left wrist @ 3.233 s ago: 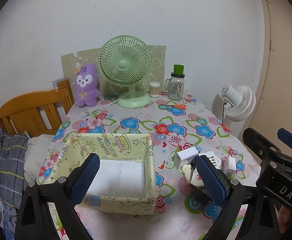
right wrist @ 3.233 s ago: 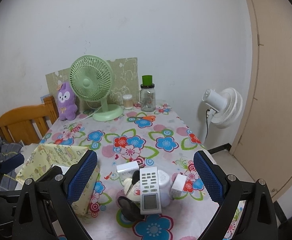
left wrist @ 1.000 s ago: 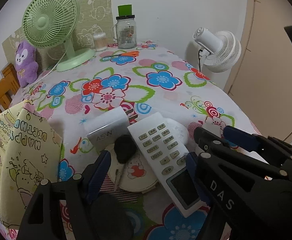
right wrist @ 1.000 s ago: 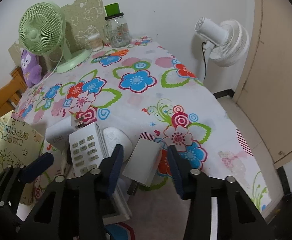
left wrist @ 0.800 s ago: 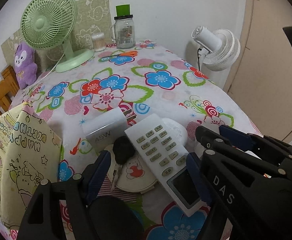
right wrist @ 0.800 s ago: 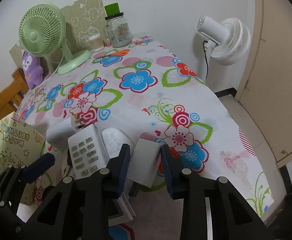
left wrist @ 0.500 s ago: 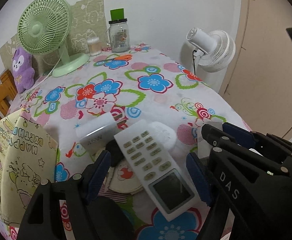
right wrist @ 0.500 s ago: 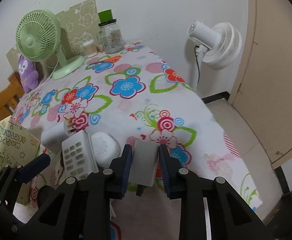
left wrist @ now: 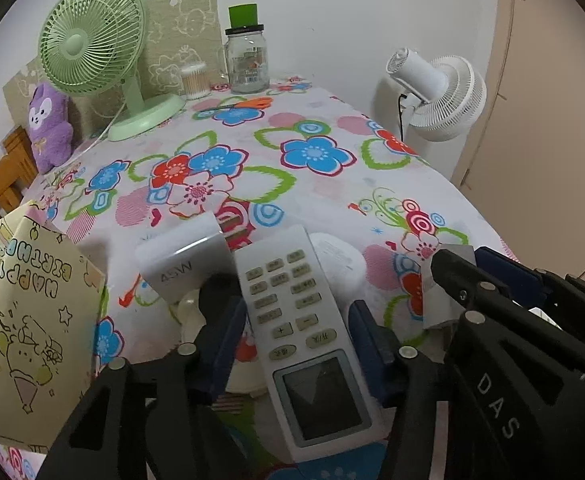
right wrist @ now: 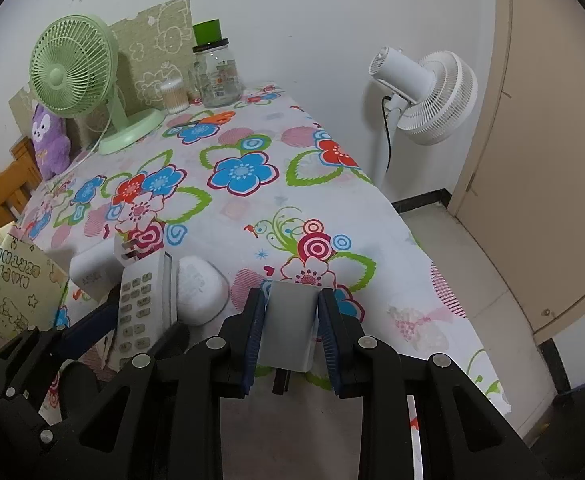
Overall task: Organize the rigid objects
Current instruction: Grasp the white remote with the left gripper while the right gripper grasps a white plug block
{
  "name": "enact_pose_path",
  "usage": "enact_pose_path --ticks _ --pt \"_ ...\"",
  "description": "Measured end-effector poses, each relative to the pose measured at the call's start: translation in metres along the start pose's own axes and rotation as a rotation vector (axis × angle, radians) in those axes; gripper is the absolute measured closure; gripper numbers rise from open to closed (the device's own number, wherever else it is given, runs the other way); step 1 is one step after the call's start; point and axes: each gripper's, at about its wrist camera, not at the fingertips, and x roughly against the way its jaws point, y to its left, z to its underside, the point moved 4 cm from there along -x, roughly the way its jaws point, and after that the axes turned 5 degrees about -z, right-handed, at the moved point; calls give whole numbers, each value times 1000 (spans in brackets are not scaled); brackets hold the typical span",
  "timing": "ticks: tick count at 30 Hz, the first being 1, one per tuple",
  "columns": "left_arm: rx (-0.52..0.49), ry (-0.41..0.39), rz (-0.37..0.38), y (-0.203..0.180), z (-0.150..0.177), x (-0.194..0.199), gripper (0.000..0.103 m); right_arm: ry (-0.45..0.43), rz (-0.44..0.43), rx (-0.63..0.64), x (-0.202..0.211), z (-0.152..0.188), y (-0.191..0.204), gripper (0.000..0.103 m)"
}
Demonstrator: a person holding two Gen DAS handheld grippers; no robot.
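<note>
A white remote control (left wrist: 292,320) lies between the blue pads of my left gripper (left wrist: 296,312). The jaws are closing on it, and the pads meet its two long edges. It rests across a round cartoon-printed disc (left wrist: 244,364) and a black object (left wrist: 212,292). Just beyond lie a white 45W charger (left wrist: 184,256) and a white oval case (left wrist: 336,260). My right gripper (right wrist: 290,300) is shut on a small white plug adapter (right wrist: 288,328), whose prong hangs below it. The yellow fabric box (left wrist: 32,300) stands at the left.
At the back of the flowered tablecloth (left wrist: 312,196) stand a green desk fan (left wrist: 92,40), a purple plush toy (left wrist: 48,132), a cotton swab tub (left wrist: 194,80), a glass jar (left wrist: 246,60) and orange scissors (left wrist: 248,102). A white floor fan (right wrist: 424,92) and a door stand right of the table's edge.
The left jaws have narrowed onto the remote's sides. The right jaws have closed fully on the white adapter, and both views have drawn back slightly from the table.
</note>
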Motion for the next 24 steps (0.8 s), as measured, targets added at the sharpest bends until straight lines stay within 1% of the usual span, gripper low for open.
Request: enact_pose_path --ticks 3,6,10,14,19,24 --pt "-9 -10 -7 1 -1 -1 51 -1 11 4 -5 -1 2 72" --pt "-20 -16 -14 1 -1 -2 51 22 4 -17 -12 0 2 72" --pt "-26 -23 -25 2 -2 -3 52 22 -6 -36 -18 0 3 72" --pt "-26 -18 -7 3 -3 -3 53 25 -4 -41 -17 0 5 73" --pt "-14 -4 37 5 -2 0 53 14 -3 -33 -10 -1 10 73" --pt "-15 -33 34 10 -4 14 54 -7 -3 -27 2 -4 17 73"
